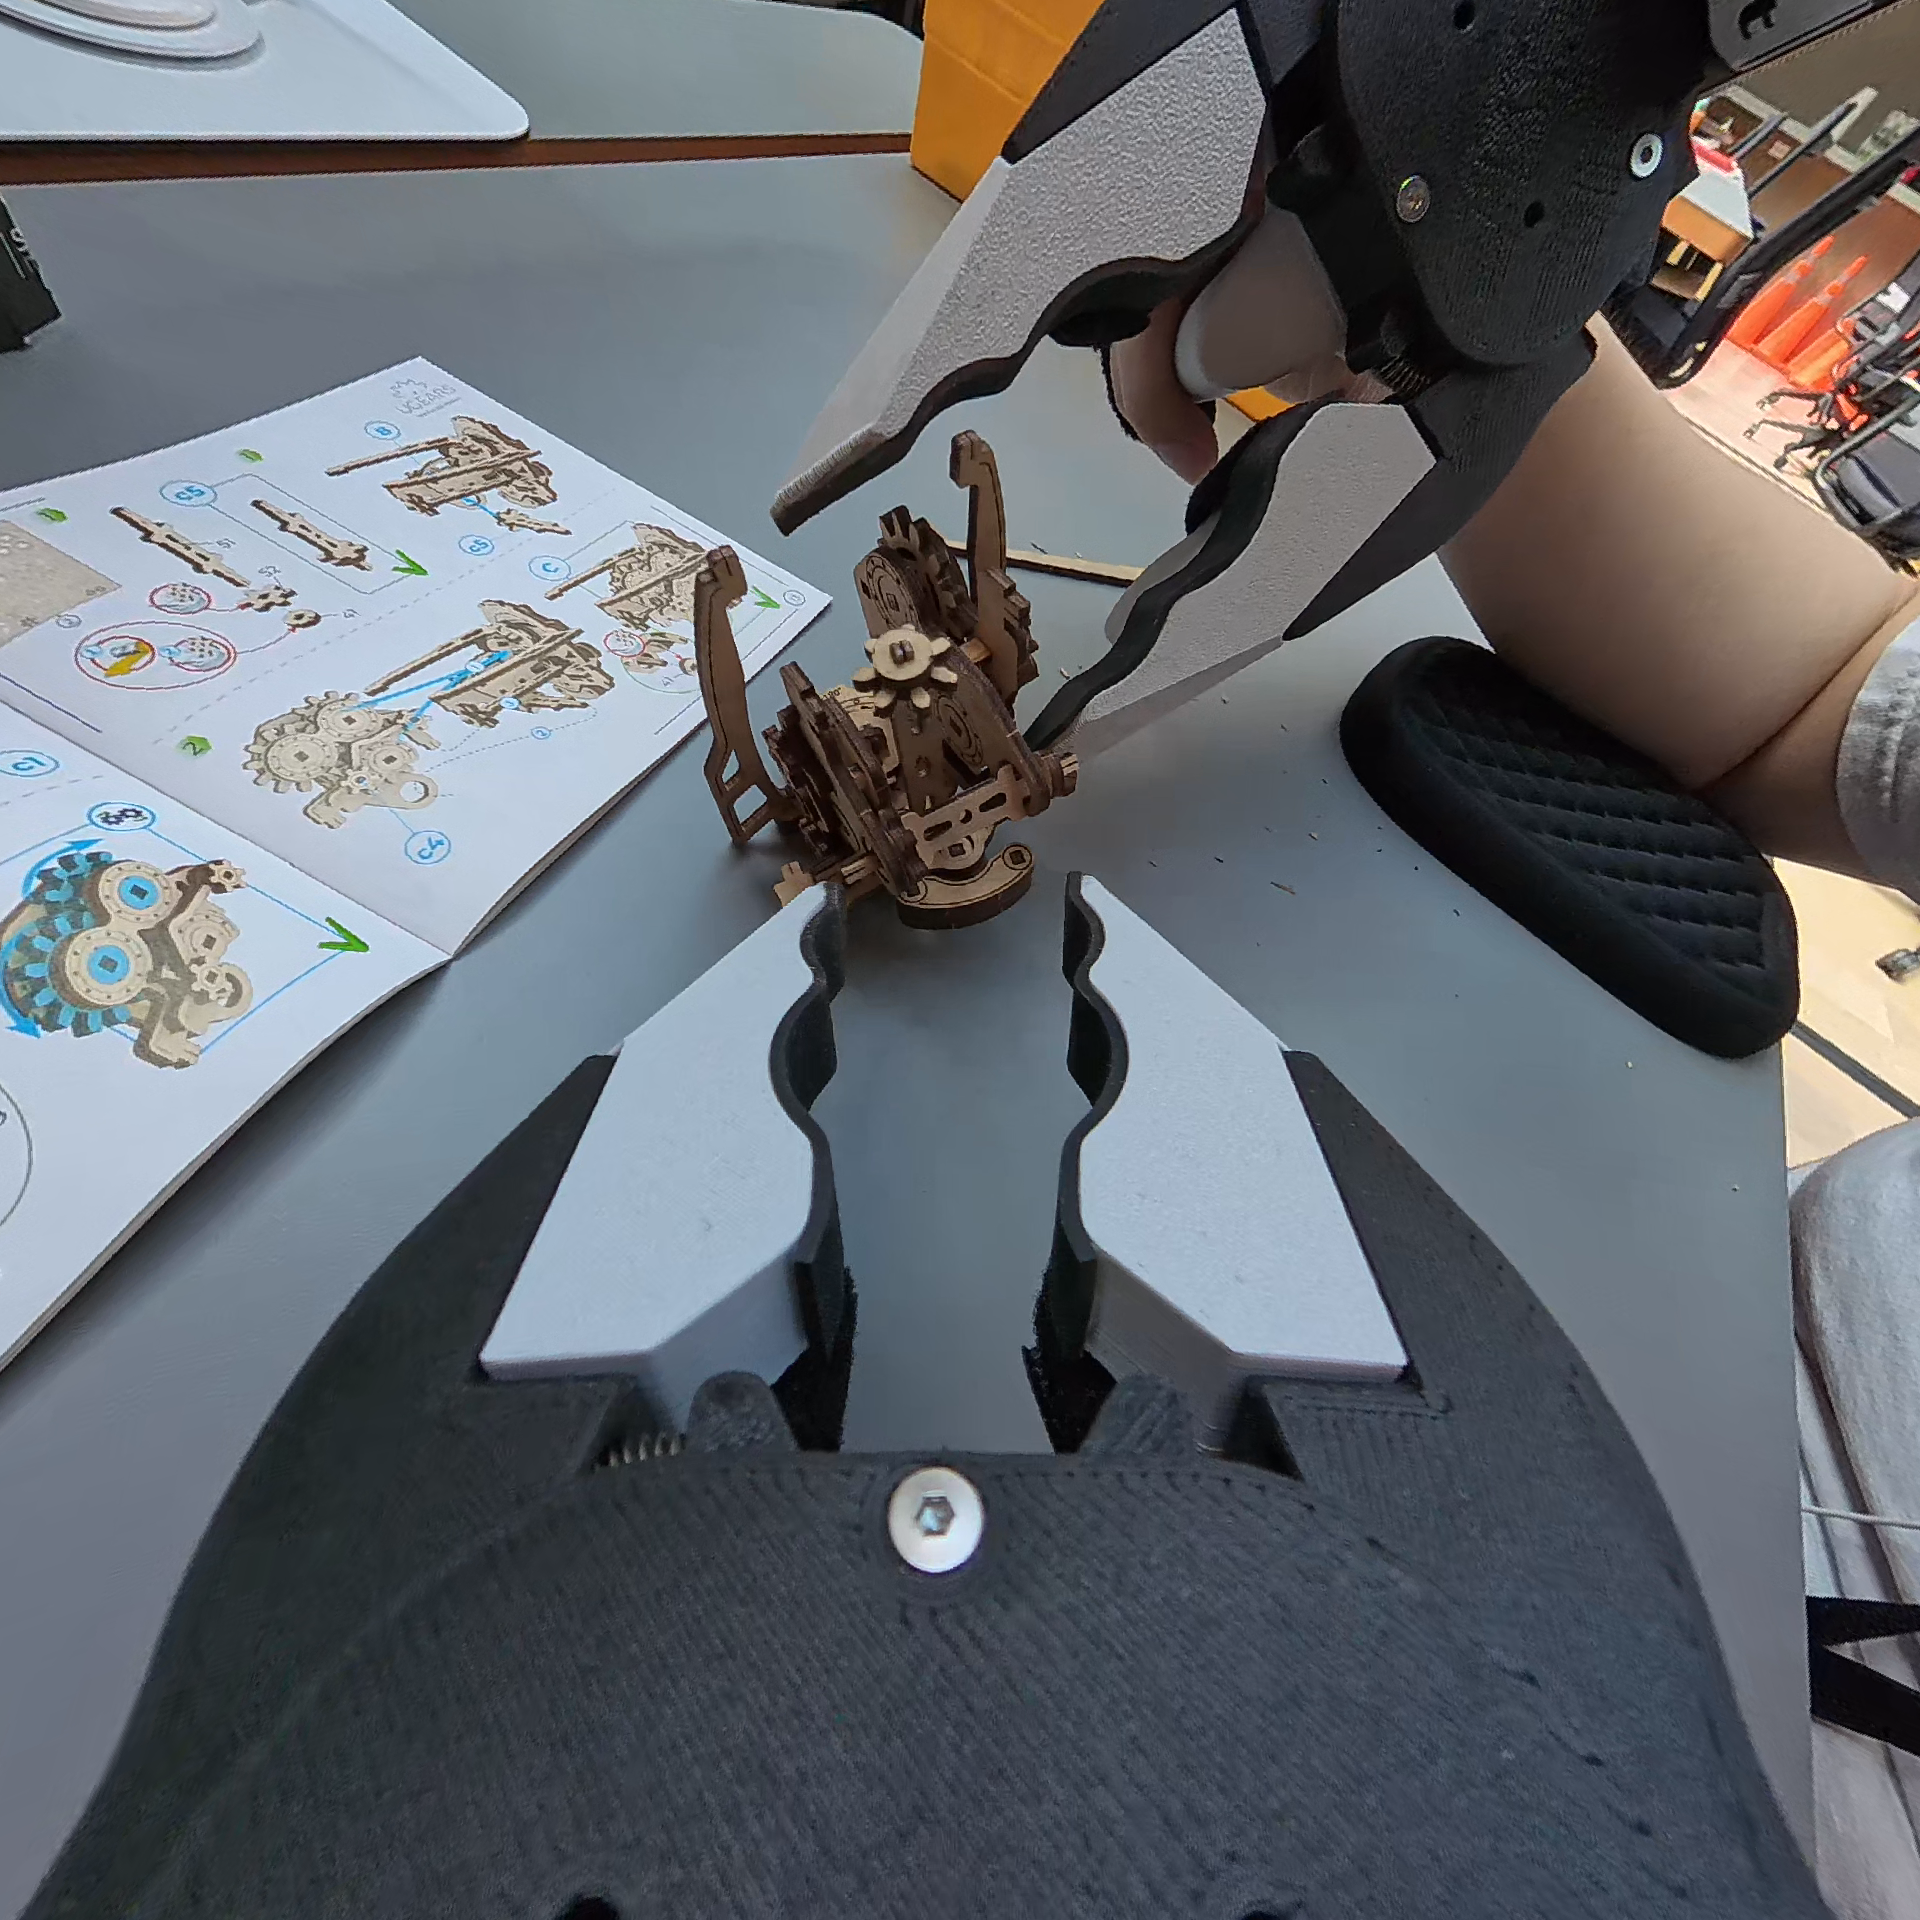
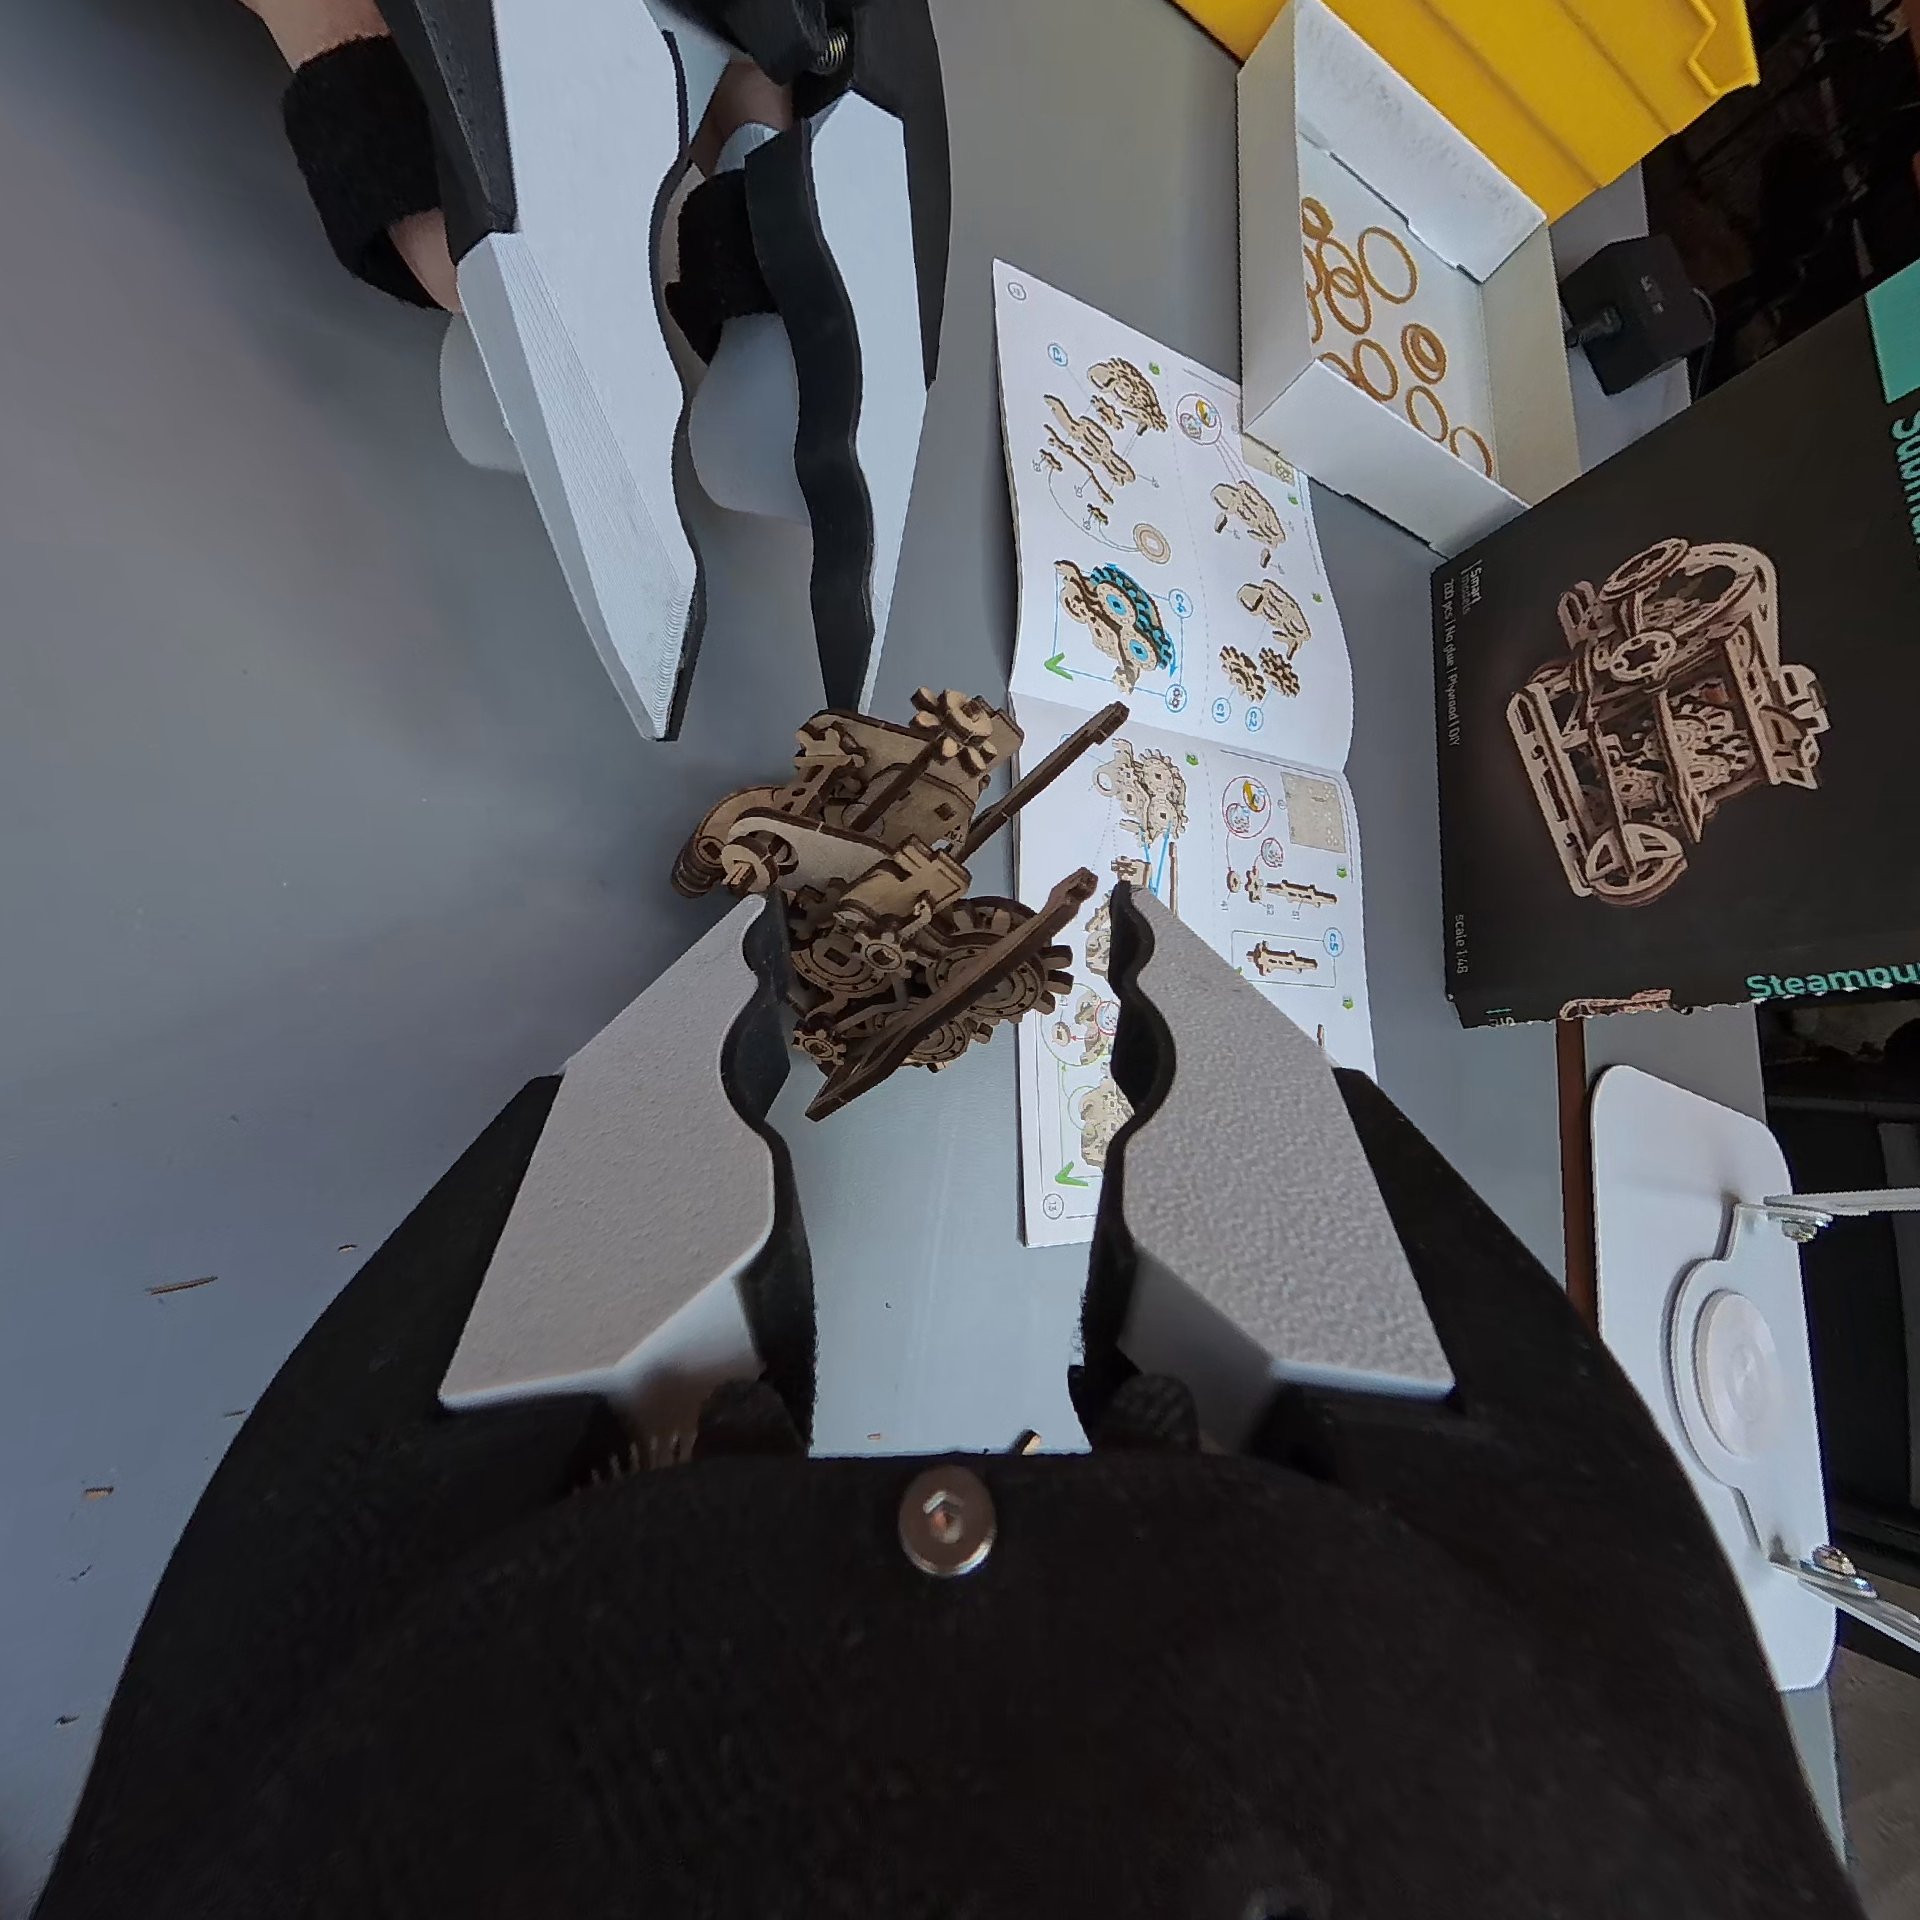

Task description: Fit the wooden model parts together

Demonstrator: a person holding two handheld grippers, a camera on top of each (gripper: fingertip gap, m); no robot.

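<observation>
wooden model [image 1: 894, 717] between two open grippers

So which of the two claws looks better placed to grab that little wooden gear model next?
Probably the right gripper: its open jaws already sit around part of the wooden model, one fingertip touching it. The left gripper is also open, but its tips stop just short of the model's base.

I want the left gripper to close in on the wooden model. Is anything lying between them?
No. In the left wrist view only bare grey table lies between the open left gripper and the wooden model just ahead.
</observation>
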